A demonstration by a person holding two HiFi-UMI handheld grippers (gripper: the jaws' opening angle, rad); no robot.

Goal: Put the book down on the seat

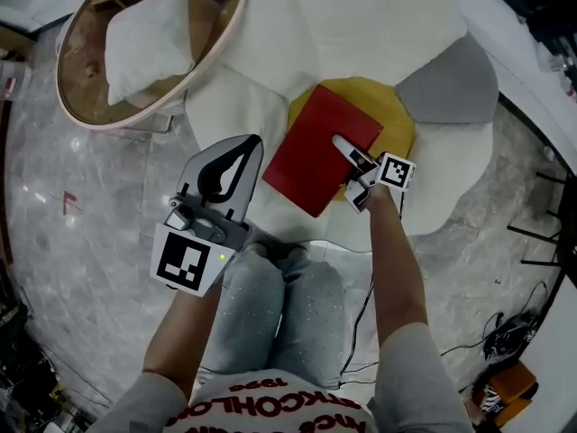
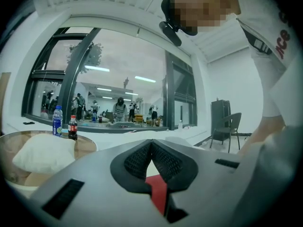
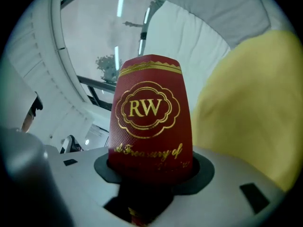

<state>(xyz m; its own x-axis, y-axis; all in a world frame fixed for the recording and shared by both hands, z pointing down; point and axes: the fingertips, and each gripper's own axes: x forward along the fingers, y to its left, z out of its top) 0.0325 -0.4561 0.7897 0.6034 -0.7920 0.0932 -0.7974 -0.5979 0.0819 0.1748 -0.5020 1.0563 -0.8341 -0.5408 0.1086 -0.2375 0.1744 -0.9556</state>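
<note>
One white, petal-shaped padded seat (image 1: 361, 25) with a round yellow centre cushion (image 1: 398, 106) lies below. The red hardcover book (image 1: 315, 147) is over that cushion, clamped in the right gripper (image 1: 347, 156); contact is unclear and release appears outstanding. The left gripper (image 1: 243, 152) stands aside, jaws together, empty.

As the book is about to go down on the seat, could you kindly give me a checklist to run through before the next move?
1. Right tongs shut on the red book: ok.
2. Book over the yellow cushion of the white seat: ok.
3. Nothing else lying on the part of the cushion that shows: ok.
4. Left tongs shut, empty, off to the book's left: ok.
5. Book's underside already resting on the cushion: cannot tell.
</note>
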